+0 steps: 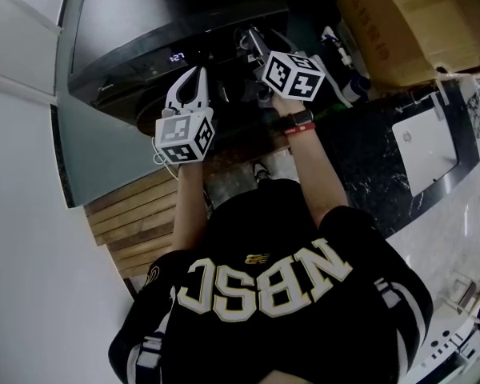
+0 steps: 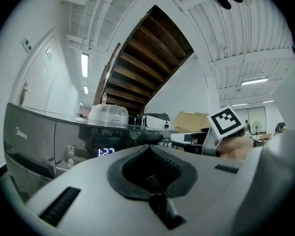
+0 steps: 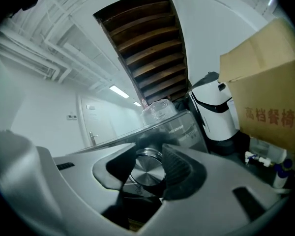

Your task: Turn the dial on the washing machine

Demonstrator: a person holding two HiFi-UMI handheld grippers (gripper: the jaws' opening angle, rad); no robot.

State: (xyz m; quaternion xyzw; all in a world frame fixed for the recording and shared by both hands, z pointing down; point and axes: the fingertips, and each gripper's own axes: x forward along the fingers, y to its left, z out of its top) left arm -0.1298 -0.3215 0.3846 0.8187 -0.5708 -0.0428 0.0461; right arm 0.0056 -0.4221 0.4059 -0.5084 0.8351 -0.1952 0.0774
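Dial [image 3: 148, 173] clamped between right gripper [image 3: 148, 155] jaws.

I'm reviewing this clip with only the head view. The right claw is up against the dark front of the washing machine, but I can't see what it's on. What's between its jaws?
Observer: The right claw has the round metal dial between its pads, and they look closed on its rim.
Operator: And the left claw?
Observer: The left claw is shut, with nothing between its pads.
Operator: I see a lit spot on the panel but can't read it.
Observer: That's the display on the washing machine. In the left gripper view it reads 1:27.
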